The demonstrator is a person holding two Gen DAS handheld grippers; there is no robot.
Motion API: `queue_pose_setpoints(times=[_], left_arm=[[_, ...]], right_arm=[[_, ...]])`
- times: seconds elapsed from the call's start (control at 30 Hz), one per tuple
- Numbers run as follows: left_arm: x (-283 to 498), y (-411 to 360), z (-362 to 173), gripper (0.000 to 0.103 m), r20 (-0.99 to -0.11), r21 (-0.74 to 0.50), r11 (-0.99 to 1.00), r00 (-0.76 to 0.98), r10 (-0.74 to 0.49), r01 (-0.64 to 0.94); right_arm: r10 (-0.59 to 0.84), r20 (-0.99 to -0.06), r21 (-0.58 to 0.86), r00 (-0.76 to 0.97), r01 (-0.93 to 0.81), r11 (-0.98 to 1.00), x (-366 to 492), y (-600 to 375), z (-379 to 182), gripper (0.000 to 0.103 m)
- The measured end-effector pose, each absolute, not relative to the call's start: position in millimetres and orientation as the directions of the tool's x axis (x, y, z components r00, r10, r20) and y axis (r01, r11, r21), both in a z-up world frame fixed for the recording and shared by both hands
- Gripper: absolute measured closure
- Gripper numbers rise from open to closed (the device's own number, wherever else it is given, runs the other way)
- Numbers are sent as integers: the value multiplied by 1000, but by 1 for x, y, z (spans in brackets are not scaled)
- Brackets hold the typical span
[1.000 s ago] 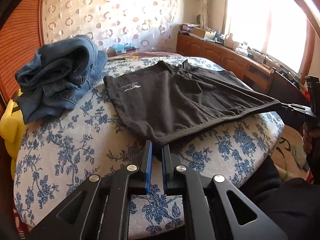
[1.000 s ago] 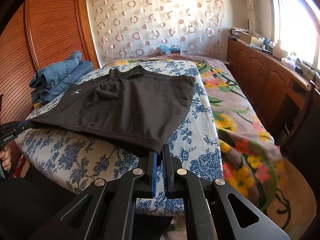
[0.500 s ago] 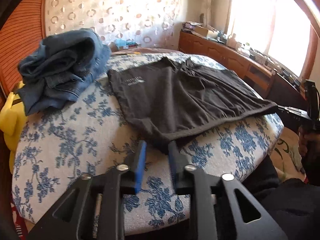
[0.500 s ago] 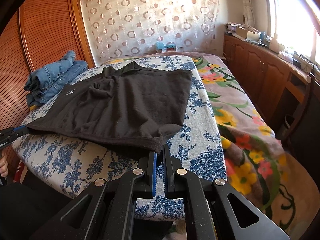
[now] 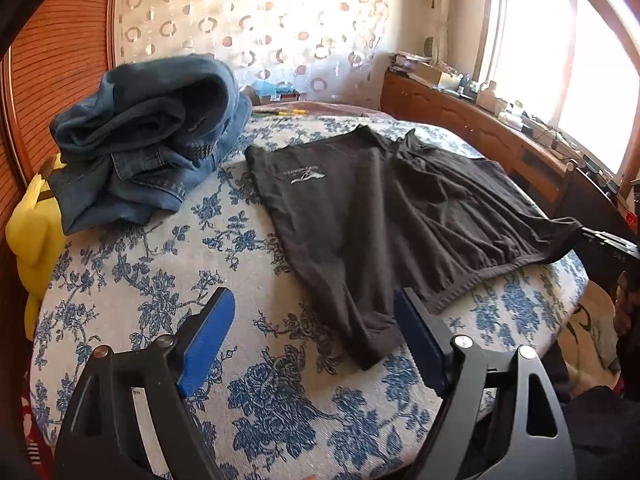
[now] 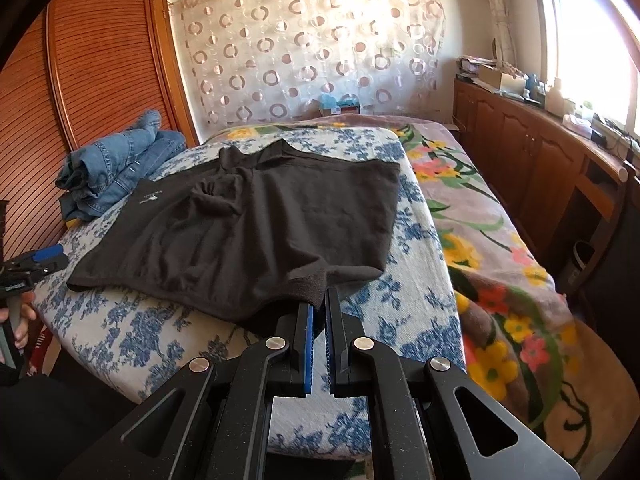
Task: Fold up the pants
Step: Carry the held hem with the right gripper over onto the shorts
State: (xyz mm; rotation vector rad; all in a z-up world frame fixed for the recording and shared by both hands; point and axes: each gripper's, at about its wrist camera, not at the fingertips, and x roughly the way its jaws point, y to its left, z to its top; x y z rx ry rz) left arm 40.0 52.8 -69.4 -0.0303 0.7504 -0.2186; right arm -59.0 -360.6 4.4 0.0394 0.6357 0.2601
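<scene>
While the black shorts (image 5: 384, 216) lie flat (unfolded), left hand-held gripper (image 5: 316, 336) gapes empty; right hand-held gripper (image 6: 318, 312) pinches the waistband corner. Folding all remains.

My black pants (image 5: 384, 216) lie spread flat on the blue-flowered bed cover (image 5: 160, 280), right beside the jeans pile (image 5: 148, 140). A small white logo faces up. One waistband corner is lifted off the cover.

We see bare floral cover (image 5: 168, 292) between the heaped jeans (image 5: 148, 140) and the black shorts (image 5: 380, 216), open for passing, with the jeans blocking the far-left corner.
</scene>
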Motion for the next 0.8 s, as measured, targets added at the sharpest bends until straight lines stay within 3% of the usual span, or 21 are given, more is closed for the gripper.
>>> queue_pose_setpoints(times=[0.8], left_arm=[[42, 68, -63, 21, -647, -62, 989, 749, -145, 138]], right_arm=[[503, -536, 73, 678, -557, 827, -12, -235, 22, 98]])
